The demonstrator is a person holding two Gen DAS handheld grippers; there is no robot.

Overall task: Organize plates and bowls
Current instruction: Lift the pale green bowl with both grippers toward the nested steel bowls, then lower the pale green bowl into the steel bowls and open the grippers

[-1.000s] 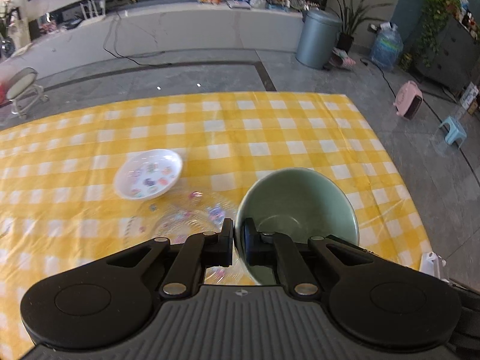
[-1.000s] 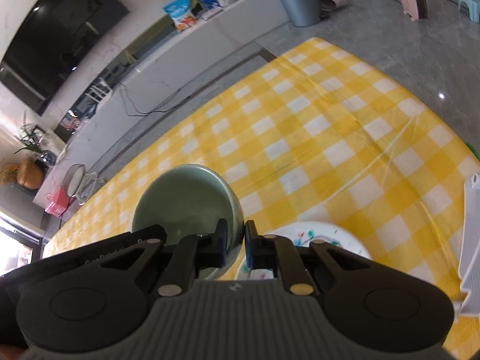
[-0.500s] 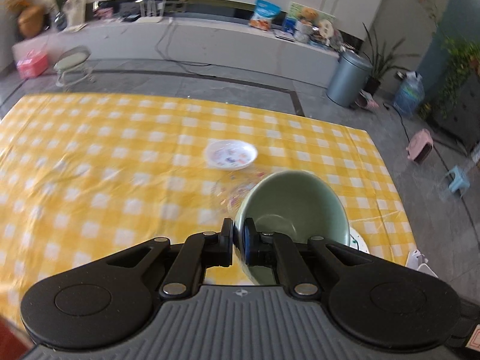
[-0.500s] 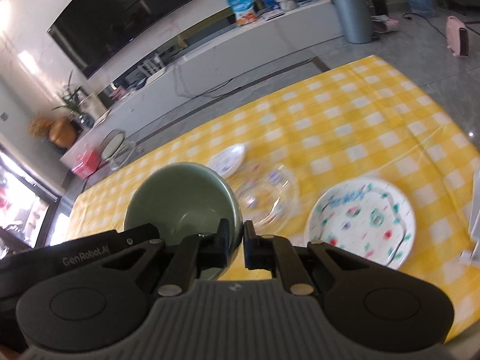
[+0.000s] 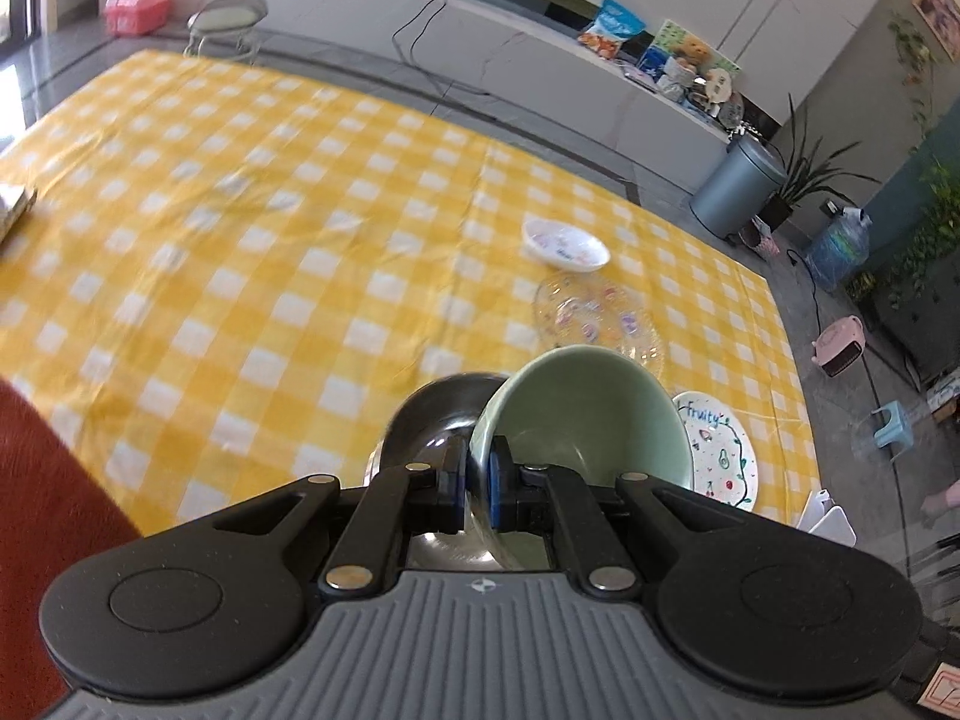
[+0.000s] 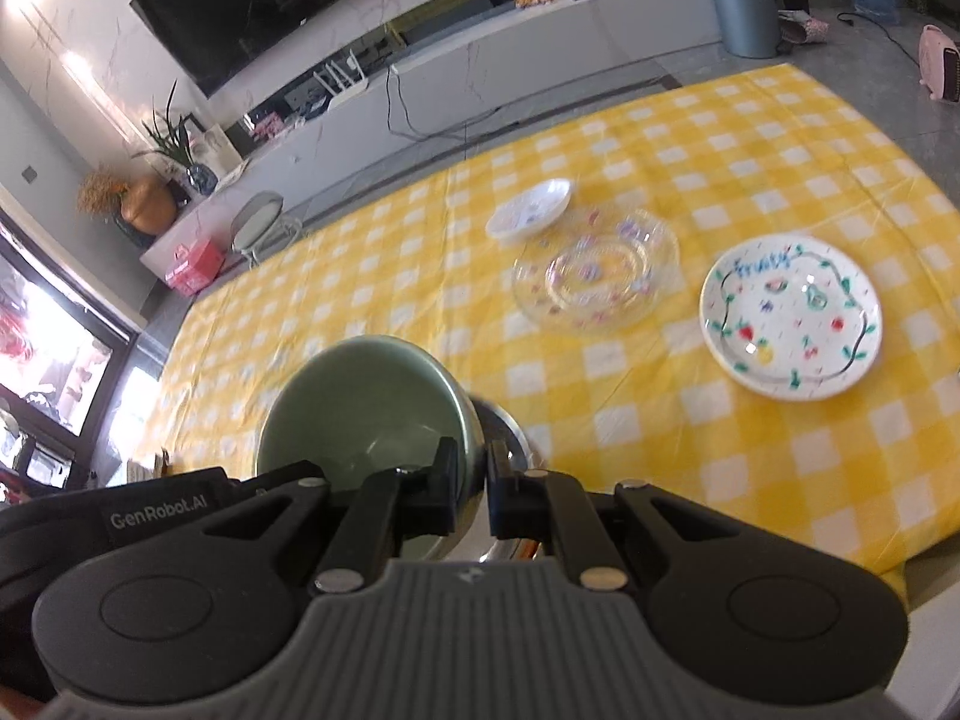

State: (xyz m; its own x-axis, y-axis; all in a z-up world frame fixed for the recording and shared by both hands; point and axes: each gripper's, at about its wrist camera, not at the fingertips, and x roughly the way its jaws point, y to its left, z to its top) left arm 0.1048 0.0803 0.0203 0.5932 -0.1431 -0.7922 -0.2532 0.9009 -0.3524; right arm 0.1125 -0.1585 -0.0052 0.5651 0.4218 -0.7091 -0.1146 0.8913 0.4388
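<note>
My left gripper (image 5: 477, 483) is shut on the left rim of a green bowl (image 5: 591, 420) and my right gripper (image 6: 474, 492) is shut on its right rim (image 6: 366, 414). We hold it tilted just above a steel bowl (image 5: 441, 420), which also shows in the right wrist view (image 6: 504, 426). On the yellow checked table (image 5: 240, 276) lie a small white dish (image 5: 564, 243), a clear glass plate (image 5: 600, 321) and a white "Fruity" plate (image 5: 720, 450). They also show in the right wrist view: dish (image 6: 528, 216), glass plate (image 6: 594, 273), Fruity plate (image 6: 792, 315).
A red cloth (image 5: 42, 498) lies at the table's near left. The table's right edge (image 5: 798, 396) drops to a grey floor with a bin (image 5: 735, 192), a pink heater (image 5: 837, 345) and a blue stool (image 5: 894, 426).
Both grippers have carried the green bowl back and to the left, away from the plates. A steel bowl has come into view beneath it.
</note>
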